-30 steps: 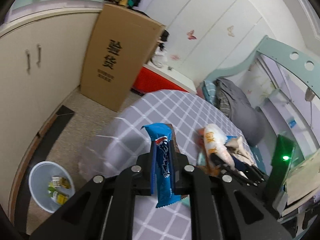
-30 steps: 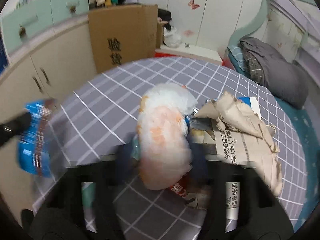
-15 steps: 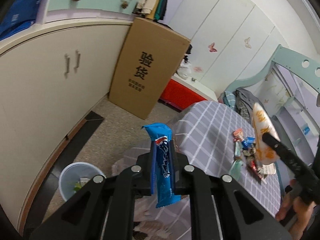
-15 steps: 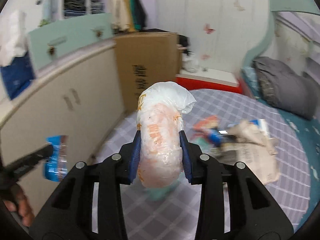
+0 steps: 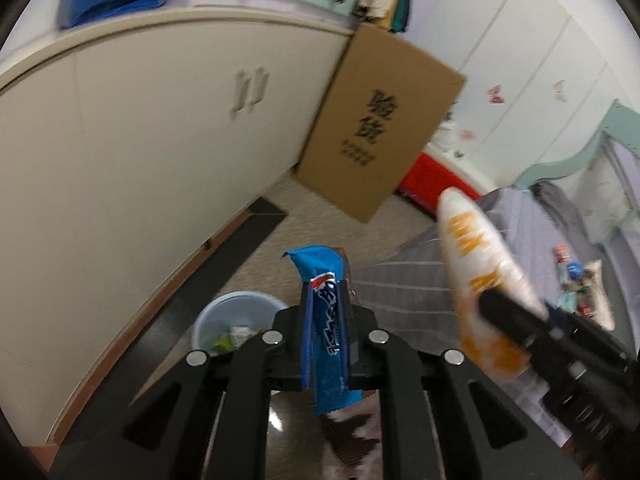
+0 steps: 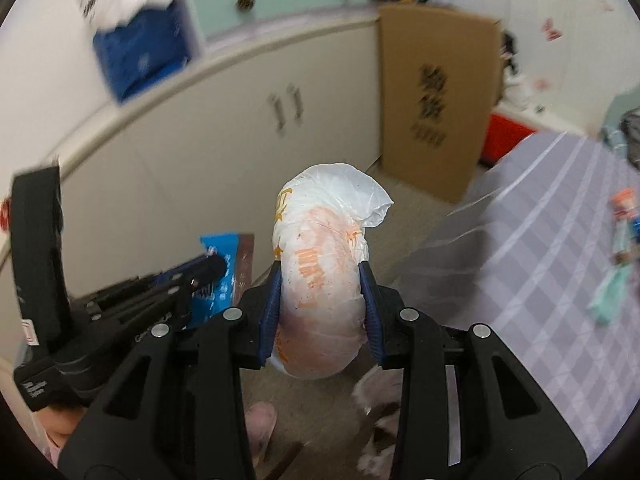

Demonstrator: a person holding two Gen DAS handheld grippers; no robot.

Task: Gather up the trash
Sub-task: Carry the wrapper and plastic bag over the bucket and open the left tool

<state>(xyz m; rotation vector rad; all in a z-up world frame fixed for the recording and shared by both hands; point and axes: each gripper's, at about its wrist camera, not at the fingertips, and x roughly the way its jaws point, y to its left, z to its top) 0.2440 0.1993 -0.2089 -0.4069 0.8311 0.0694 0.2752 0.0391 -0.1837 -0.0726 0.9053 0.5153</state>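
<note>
My left gripper (image 5: 326,312) is shut on a blue snack wrapper (image 5: 326,332) and holds it above the floor, just right of a pale blue trash bin (image 5: 236,320) that has some trash in it. My right gripper (image 6: 320,300) is shut on a white and orange plastic bag (image 6: 320,280). That bag also shows in the left wrist view (image 5: 480,280), to the right of the wrapper. The left gripper and its wrapper (image 6: 224,280) show at the left of the right wrist view. The bin is hidden in the right wrist view.
A round table with a grey checked cloth (image 6: 540,248) stands to the right, with several wrappers (image 6: 620,236) on it. Cream cabinets (image 5: 140,140) line the left wall. A tall cardboard box (image 5: 376,128) leans by a red box (image 5: 432,176).
Both grippers have swung left, away from the table and toward the cabinets and floor. The trash bin has come closer to the left gripper. Both still hold their items.
</note>
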